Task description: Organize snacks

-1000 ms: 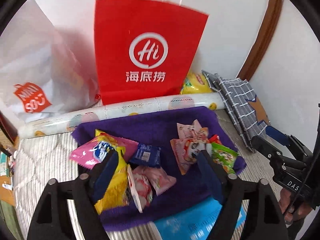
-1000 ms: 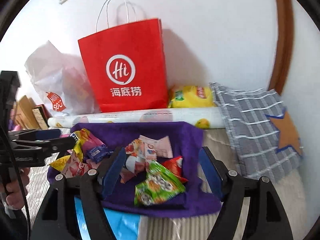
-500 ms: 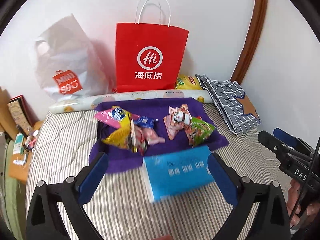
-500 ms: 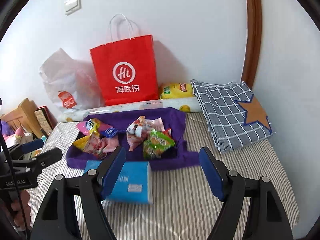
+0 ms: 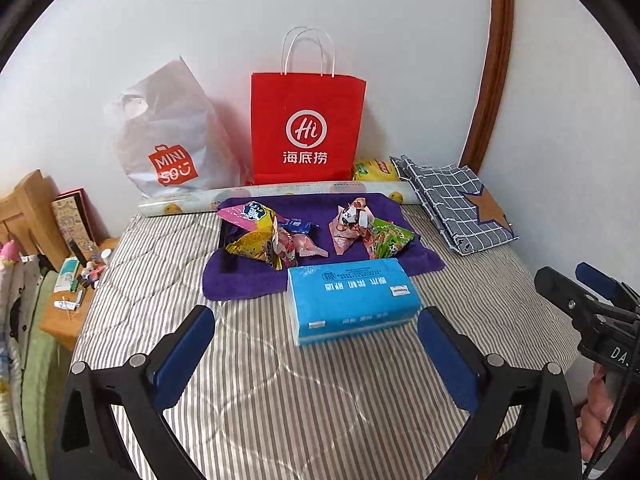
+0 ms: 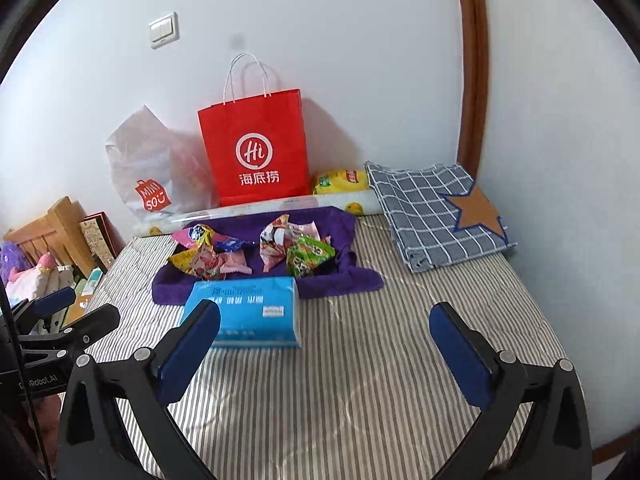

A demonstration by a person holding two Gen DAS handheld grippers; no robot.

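Observation:
Several snack packets lie in two heaps on a purple towel on the striped bed. The left heap has pink, yellow and blue packets. The right heap has pink packets and a green one. A blue tissue pack lies in front of the towel. My left gripper is open and empty, held back above the bed. My right gripper is open and empty too, to the right of the left one.
A red paper bag and a white plastic bag stand against the wall behind a rolled sheet. A checked cloth lies at the right. A wooden side table with small items stands left of the bed.
Both grippers have pulled back and up from the snacks, so the whole towel, the tissue pack and the bed now show. Both stay open and empty.

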